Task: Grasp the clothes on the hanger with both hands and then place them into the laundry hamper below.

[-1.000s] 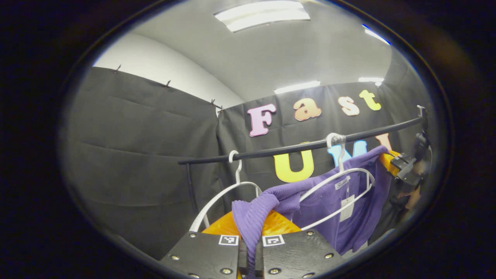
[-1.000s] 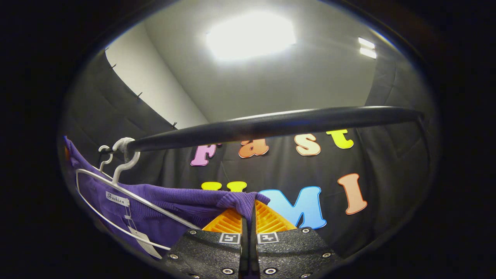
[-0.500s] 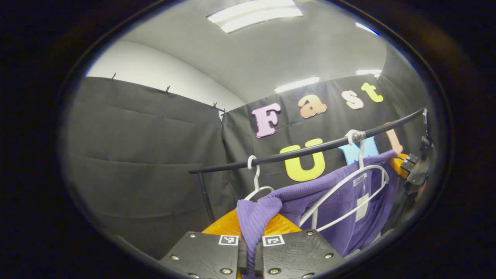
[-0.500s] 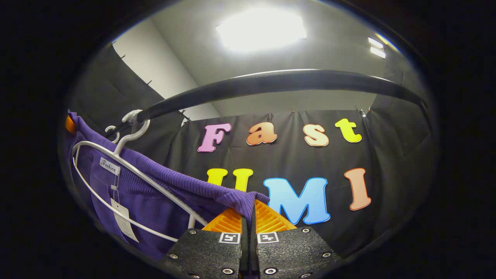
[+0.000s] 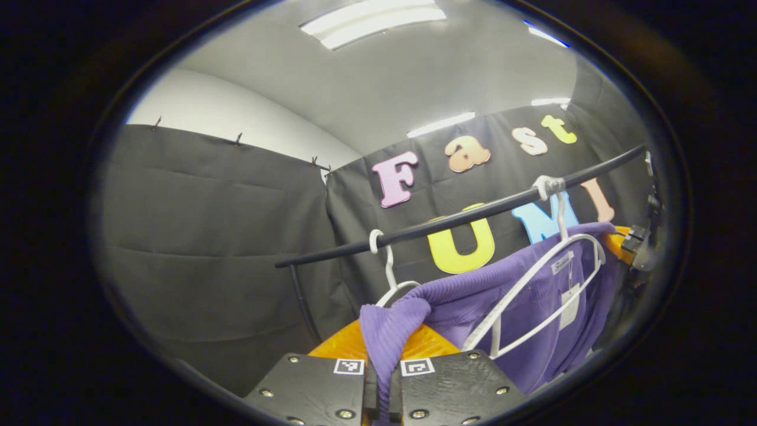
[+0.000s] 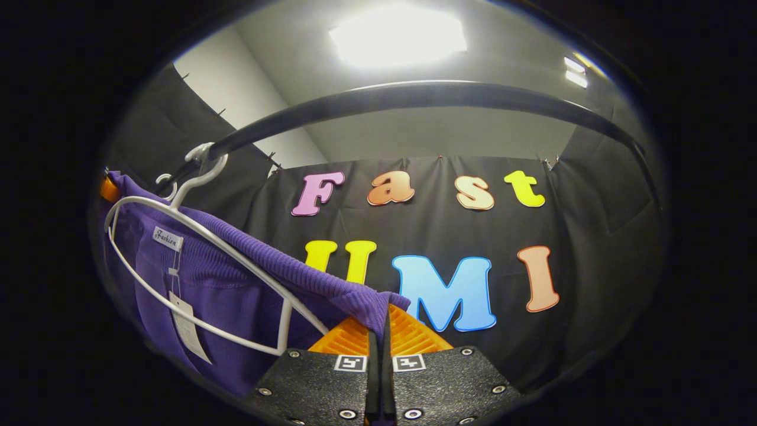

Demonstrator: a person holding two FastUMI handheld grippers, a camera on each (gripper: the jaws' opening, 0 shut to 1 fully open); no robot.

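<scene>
While tilted upward, both grippers' fingers pinch purple garment.

Rail overhead; hanger threads garment.

you see purple ribbed knit garment | stretched between both ends, pinched | white hanger hooked on black rail, showing against the fabric | paper tag dangling

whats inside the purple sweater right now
A white hanger sits inside the purple sweater, its hook over the black rail. Paper tags dangle near the collar. The sweater's lower part is out of view.
</scene>
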